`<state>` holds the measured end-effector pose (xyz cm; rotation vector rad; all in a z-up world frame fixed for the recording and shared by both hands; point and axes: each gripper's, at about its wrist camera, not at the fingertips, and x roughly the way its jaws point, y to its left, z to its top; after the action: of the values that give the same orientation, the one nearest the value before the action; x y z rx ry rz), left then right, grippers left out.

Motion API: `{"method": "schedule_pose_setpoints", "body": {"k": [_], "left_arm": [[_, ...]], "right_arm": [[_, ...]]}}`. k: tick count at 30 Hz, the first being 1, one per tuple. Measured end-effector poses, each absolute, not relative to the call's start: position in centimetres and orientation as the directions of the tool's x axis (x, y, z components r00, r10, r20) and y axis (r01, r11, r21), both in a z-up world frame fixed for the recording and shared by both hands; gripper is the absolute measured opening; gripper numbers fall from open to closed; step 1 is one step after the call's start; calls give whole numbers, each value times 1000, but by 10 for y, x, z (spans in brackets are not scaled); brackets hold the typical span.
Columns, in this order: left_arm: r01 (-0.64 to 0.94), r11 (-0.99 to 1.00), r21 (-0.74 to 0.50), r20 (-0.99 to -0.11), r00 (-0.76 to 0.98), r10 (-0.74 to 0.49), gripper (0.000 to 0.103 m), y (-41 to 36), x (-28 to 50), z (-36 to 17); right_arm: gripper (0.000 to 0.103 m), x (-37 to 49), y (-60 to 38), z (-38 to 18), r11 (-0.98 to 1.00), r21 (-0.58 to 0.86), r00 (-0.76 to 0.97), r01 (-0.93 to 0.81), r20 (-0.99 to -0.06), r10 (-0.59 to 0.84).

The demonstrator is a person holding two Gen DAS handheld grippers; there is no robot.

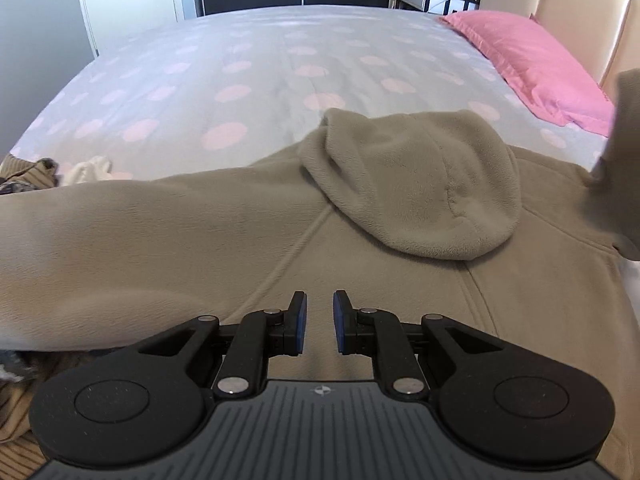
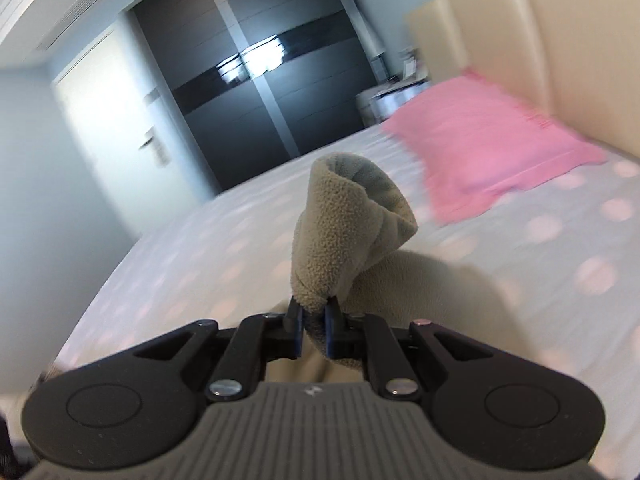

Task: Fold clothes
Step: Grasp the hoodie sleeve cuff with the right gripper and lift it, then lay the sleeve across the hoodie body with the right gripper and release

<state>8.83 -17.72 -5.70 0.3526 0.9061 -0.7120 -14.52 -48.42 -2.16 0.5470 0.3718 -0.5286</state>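
Observation:
A beige fleece hoodie lies spread on the bed, back side up, with its hood folded down over the shoulders. Its left sleeve stretches out to the left. My left gripper hovers open just above the hoodie's back, nothing between its blue pads. In the right wrist view my right gripper is shut on the cuff end of the right sleeve, lifted above the bed. That raised sleeve shows blurred at the right edge of the left wrist view.
The bed has a grey cover with pink dots. A pink pillow lies against a cream headboard at the right. More clothes are heaped at the bed's left edge. A dark wardrobe and white door stand beyond.

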Motion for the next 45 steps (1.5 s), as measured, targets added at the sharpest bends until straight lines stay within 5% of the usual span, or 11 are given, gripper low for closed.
{"method": "schedule_pose_setpoints", "body": {"k": [8, 17, 27, 31, 35, 45], "left_arm": [[693, 719, -53, -826, 374, -421, 13, -157, 93, -69], [726, 679, -109, -828, 311, -466, 12, -169, 79, -84], [727, 675, -127, -837, 286, -466, 19, -175, 69, -93], [727, 672, -142, -834, 278, -476, 21, -174, 66, -92], [731, 665, -152, -826, 275, -492, 33, -173, 60, -90], [719, 651, -246, -801, 227, -554, 49, -176, 44, -80]], "right_arm": [[11, -96, -383, -92, 830, 222, 733, 512, -616, -287], [12, -74, -348, -140, 919, -109, 647, 380, -679, -348], [40, -85, -300, -155, 928, -355, 662, 117, -668, -339], [43, -94, -294, -149, 946, -317, 677, 68, -682, -277], [48, -107, -284, -142, 955, -296, 704, -1, -679, -210], [58, -129, -285, -131, 937, -348, 611, -12, -744, -269]]}}
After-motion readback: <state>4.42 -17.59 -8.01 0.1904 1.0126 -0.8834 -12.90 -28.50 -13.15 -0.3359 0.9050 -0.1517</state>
